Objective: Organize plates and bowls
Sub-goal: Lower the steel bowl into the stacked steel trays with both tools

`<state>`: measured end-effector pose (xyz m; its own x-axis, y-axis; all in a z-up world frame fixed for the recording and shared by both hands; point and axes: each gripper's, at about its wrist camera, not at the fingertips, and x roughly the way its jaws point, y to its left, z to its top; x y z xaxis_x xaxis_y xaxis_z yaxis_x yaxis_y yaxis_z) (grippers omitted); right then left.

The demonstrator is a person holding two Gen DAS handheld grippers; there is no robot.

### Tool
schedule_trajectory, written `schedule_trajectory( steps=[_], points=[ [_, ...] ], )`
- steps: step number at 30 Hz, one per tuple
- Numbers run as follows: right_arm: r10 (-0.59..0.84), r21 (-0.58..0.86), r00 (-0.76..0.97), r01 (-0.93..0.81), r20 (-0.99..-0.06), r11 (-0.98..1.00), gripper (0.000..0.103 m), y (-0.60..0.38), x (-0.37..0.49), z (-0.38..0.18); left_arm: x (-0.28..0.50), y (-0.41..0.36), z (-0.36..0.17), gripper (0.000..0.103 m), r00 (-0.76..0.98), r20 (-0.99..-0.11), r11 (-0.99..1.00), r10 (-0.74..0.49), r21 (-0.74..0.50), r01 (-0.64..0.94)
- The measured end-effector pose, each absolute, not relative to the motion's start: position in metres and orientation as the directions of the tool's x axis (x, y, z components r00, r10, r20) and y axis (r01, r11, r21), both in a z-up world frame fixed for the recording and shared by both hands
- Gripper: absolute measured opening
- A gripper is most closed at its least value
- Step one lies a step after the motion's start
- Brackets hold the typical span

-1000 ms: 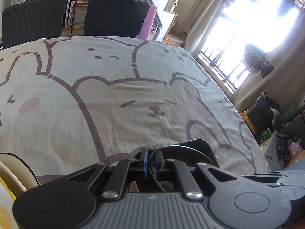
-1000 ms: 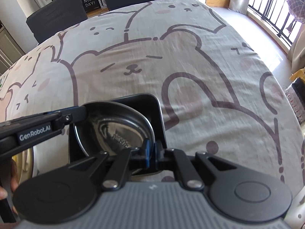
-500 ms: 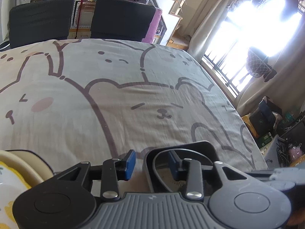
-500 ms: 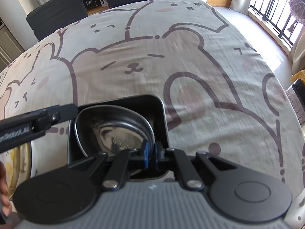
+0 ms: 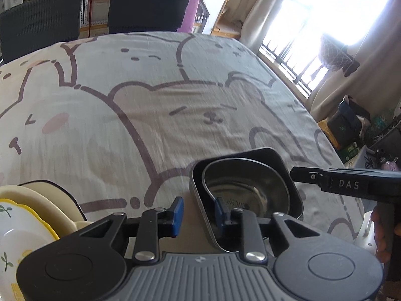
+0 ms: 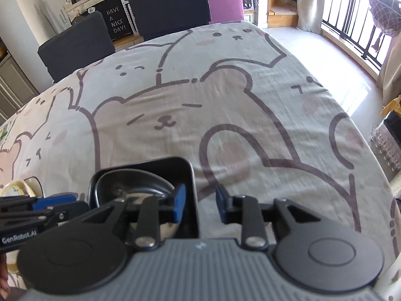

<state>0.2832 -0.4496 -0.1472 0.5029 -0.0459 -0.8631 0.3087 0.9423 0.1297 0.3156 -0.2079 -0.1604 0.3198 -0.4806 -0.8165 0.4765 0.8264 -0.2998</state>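
A: Where is the left wrist camera sitting?

B: Just behind the left gripper [image 5: 198,213], looking steeply down along its fingers, close over the black square dish [image 5: 280,160] at the right fingertip.

A: And the right?

B: Likewise behind the right gripper [image 6: 199,202]; both are sharing that dish [image 6: 185,165] and the bear-print cloth [image 6: 225,115] ahead.

Bear-patterned beige tablecloth [image 5: 175,105], black tray [image 5: 280,160]

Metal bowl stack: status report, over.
Left gripper closing, right gripper opening, both straddling the black tray rim, not gripping. Metal bowl nested inside. Nothing blocking.
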Motion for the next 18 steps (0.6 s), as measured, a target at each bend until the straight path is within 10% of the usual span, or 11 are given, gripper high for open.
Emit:
schedule_trajectory(
  steps=[3,18],
  points=[
    [-0.033,0.119,0.493,0.274,-0.869,0.954,0.028,-0.449,0.284,-0.152,0.315,-0.211,-0.164,0.013,0.305,-0.829,0.826,-0.469,-0.289,0.484],
    [0.005,0.061,0.451,0.111,-0.893,0.992,0.005,-0.439,0.292,-0.170,0.318,-0.215,-0.178,0.008,0.274,-0.835,0.841,-0.477,-0.343,0.419]
  ],
)
